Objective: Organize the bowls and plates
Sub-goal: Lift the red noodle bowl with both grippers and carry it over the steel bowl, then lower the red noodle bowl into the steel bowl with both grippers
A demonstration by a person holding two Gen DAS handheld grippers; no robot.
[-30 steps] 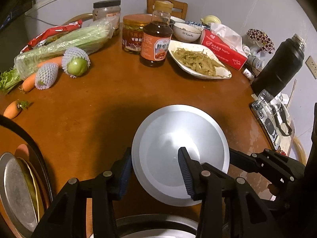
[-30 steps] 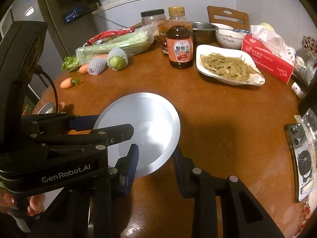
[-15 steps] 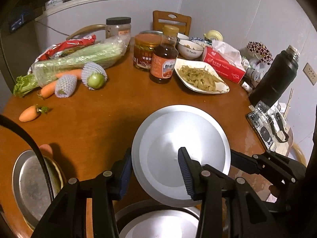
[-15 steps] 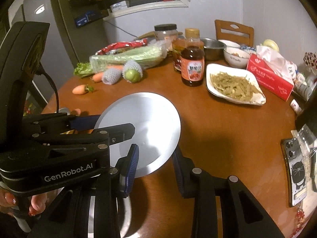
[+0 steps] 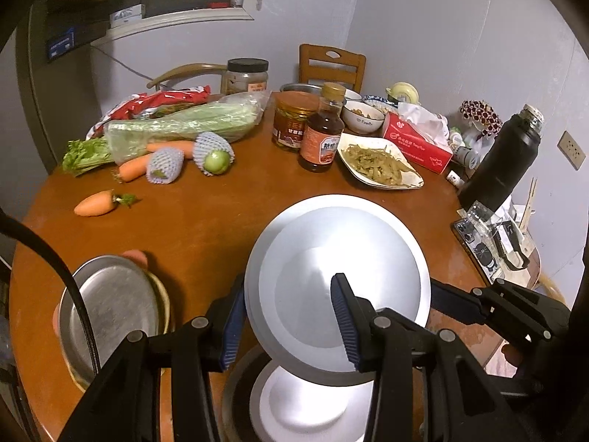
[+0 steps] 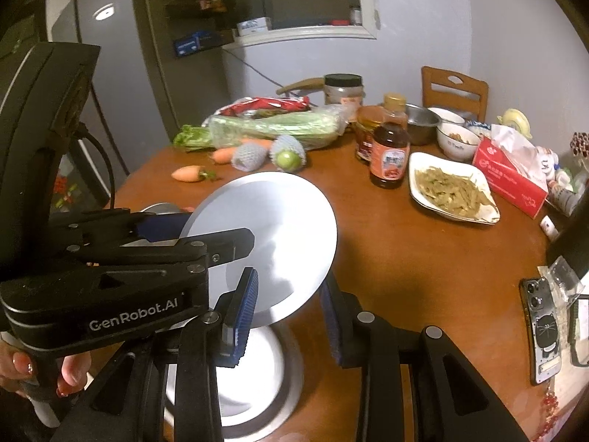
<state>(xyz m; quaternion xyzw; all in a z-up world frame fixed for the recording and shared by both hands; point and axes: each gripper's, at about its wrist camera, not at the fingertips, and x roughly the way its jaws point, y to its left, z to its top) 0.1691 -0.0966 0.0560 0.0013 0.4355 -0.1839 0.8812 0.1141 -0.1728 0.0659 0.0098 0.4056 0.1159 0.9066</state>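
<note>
Both grippers, left (image 5: 287, 322) and right (image 6: 289, 304), are clamping their jaws on the round silver metal plate (image 5: 337, 283), holding it above the brown bench (image 5: 206, 221).

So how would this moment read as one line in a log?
left gripper: shut on plate | right gripper: shut on plate | plate: tilted above bowl

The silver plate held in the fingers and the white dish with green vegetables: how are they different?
The silver plate is round, bare metal; the white dish is white and more angular. The silver plate is lifted and tilted above another metal plate, gripped at its rim by both grippers; the white dish rests flat on the table. The silver plate is empty; the white dish holds food. Both are shallow tableware.
</note>
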